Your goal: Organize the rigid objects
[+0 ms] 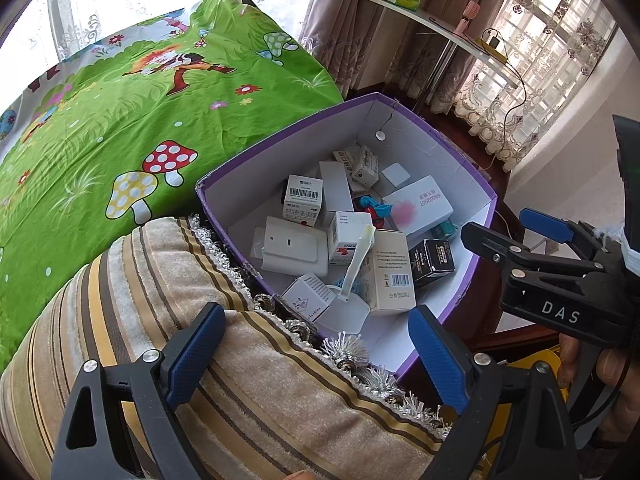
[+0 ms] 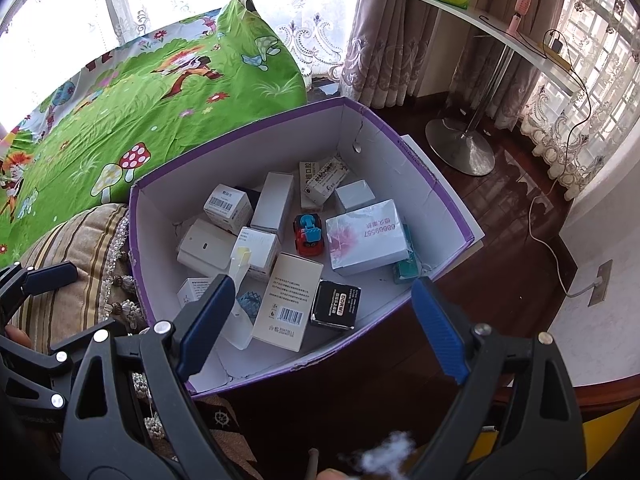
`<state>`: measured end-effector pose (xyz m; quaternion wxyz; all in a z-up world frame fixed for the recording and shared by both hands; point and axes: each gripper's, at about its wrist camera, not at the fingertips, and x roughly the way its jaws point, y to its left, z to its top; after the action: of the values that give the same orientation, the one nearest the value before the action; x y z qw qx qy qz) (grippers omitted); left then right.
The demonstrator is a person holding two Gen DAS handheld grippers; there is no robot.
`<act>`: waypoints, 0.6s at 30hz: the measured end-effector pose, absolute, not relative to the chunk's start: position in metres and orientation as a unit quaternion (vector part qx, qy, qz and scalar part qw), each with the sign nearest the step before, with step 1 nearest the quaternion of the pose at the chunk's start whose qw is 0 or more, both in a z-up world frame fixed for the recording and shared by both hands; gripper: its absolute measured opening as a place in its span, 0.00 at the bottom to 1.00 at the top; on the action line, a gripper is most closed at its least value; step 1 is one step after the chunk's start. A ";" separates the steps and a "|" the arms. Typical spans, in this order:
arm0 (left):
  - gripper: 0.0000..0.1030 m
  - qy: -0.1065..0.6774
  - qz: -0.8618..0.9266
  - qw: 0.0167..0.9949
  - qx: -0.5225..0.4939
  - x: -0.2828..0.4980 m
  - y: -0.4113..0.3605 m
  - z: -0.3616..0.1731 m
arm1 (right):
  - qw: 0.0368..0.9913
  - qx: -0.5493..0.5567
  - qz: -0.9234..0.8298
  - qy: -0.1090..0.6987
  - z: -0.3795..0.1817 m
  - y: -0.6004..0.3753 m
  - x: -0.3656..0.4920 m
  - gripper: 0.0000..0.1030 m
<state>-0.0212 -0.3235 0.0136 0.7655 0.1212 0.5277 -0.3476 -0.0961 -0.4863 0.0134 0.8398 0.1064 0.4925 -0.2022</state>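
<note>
Biggest thing here is the bed with its green mushroom sheet (image 2: 132, 120), bare of any objects, and beside it the striped pillow (image 1: 200, 340) that the purple box (image 2: 420, 184) leans against. That box sits partly on the pillow's tasselled edge and partly out over the dark wooden floor (image 2: 500, 280), so a hard push down inside could, I'd say, tip it toward the floor.

Everything rigid is in the box right now: the large white carton with pink print (image 2: 366, 240), the tall barcode carton (image 2: 290, 300), the black Dormi box (image 2: 335, 306), the toy car (image 2: 308, 234), all jumbled and overlapping. Pull one out carelessly and its neighbours may slide or topple.

Both grippers hang above the near rim, empty. The left gripper (image 1: 316, 356) is spread wide over the pillow's edge; the right gripper (image 2: 320, 328) is spread wide too, nothing between its jaws. They're close together, and reaching in at once risks a knock. The slim white spray bottle (image 2: 240, 280) by the right one's fingertip looks easiest to upset.
</note>
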 end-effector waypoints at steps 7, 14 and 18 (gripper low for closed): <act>0.92 0.528 -0.348 0.765 0.121 -0.021 -0.324 0.013 | 0.839 0.107 -0.202 0.494 0.011 -0.486 -0.097 0.89; 0.92 0.528 -0.347 0.766 0.121 -0.021 -0.324 0.013 | 0.839 0.108 -0.202 0.494 0.009 -0.485 -0.097 0.89; 0.92 0.528 -0.347 0.766 0.121 -0.021 -0.324 0.014 | 0.838 0.109 -0.201 0.495 0.008 -0.485 -0.097 0.89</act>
<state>-0.0206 -0.3239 0.0136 0.7656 0.1211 0.5277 -0.3474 -0.0970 -0.4850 0.0082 0.8383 0.1090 0.4949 -0.2011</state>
